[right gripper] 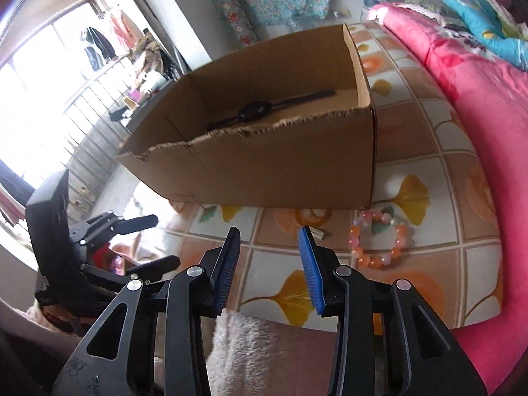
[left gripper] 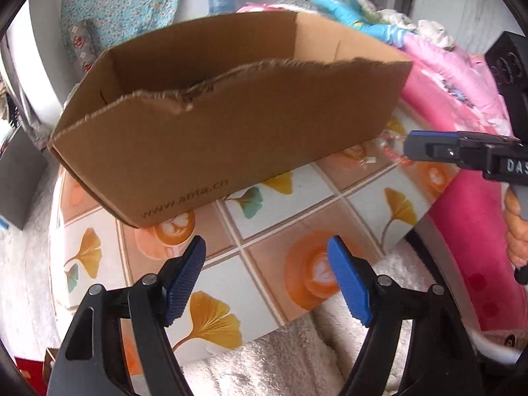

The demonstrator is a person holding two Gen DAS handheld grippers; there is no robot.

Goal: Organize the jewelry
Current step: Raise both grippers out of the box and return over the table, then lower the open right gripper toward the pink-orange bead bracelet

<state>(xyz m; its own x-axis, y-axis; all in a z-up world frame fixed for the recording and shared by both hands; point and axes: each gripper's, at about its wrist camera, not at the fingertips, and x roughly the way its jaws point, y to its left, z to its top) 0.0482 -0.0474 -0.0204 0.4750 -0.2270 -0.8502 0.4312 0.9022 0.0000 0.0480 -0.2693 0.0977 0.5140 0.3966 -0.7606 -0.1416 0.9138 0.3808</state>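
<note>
A brown cardboard box [left gripper: 231,132] with a torn front rim stands on a tiled, ginkgo-leaf patterned board [left gripper: 297,204]. In the right wrist view a black wristwatch [right gripper: 264,109] lies inside the box [right gripper: 280,165]. A pink and orange beaded bracelet [right gripper: 379,241] lies flat on the board by the box's right front corner. My right gripper [right gripper: 269,231] hovers just left of the bracelet, jaws partly open with nothing between them. My left gripper [left gripper: 265,247] stands wide open over the board in front of the box, holding nothing. The right gripper [left gripper: 412,148] partly hides the bracelet [left gripper: 391,151] in the left wrist view.
A pink quilt [right gripper: 488,125] borders the board on the right, with a blue cushion [right gripper: 478,19] behind it. White fluffy fabric [left gripper: 290,356] lies under the board's near edge. A hand [left gripper: 516,231] holds the right gripper's handle. A window and drawers [right gripper: 89,165] are far left.
</note>
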